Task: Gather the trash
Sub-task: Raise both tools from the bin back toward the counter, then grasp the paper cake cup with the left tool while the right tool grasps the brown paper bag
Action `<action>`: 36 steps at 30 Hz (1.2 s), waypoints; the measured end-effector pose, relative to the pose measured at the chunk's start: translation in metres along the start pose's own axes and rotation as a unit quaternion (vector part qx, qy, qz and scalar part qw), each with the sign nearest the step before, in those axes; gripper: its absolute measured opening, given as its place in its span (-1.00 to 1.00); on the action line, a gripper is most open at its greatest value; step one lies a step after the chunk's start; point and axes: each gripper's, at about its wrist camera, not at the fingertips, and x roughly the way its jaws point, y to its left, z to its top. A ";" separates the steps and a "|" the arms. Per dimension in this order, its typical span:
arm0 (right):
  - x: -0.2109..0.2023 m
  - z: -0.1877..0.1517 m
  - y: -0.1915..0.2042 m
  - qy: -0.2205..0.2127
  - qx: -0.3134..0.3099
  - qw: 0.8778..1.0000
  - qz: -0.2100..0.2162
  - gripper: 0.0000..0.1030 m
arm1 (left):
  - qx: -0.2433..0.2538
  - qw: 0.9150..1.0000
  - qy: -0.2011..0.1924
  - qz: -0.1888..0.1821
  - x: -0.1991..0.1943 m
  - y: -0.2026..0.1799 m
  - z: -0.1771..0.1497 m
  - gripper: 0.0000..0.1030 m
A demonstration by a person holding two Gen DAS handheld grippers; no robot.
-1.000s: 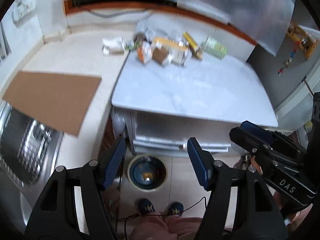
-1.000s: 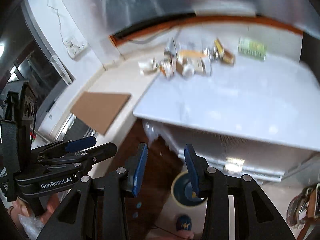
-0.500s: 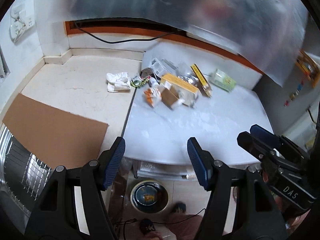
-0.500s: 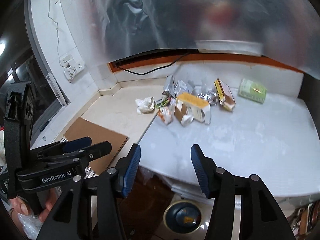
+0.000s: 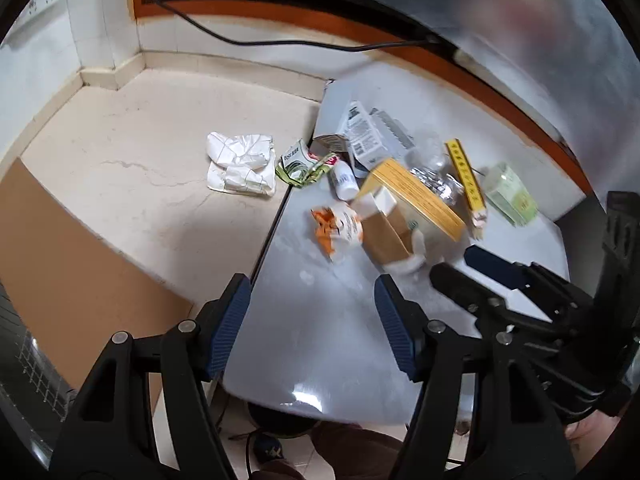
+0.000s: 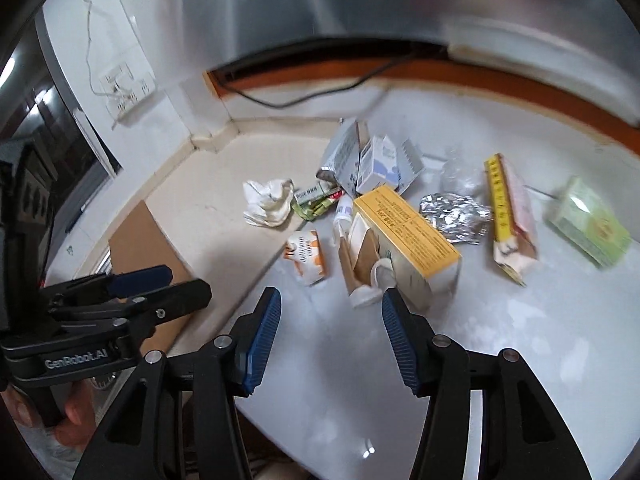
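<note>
A: Where is the trash?

B: In a loose heap toward the back of the white bench (image 5: 320,332), near its left edge. Nearest the camera stands a yellow-topped carton (image 5: 416,196) with an open brown flap, and a crumpled orange-and-white wrapper (image 5: 340,228) lies just beside it on the left. A small white bottle (image 5: 344,180) lies on its side behind the wrapper.

A: And further back?

B: Grey-and-white cartons (image 6: 360,160), tipped against each other. To the right there is a crumpled piece of foil (image 6: 456,212), then a long yellow-edged box (image 6: 508,204), then a pale green box (image 6: 592,224) lying apart from the heap.

A: Anything off that surface?

B: A crumpled white tissue (image 5: 242,164) sits on the beige counter (image 5: 140,152) to the left, with a green wrapper (image 5: 300,164) at the seam between the two surfaces. A flat sheet of brown cardboard (image 5: 72,264) lies at the counter's near left.

A: The left hand-held gripper (image 5: 312,328)?

B: Its jaws stand wide apart over the bare near part of the bench, with nothing between the blue pads (image 5: 230,330).

A: And the right hand-held gripper (image 6: 328,336)?

B: Also spread apart and holding nothing; it hangs just short of the carton's open end, not touching it. In each view the other gripper shows at the side, gripped by a hand (image 6: 76,408).
</note>
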 end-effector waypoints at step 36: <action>0.104 0.017 -0.039 0.051 -0.066 0.996 0.029 -0.25 | -0.051 0.997 0.060 -0.014 0.116 -0.019 0.042 -0.29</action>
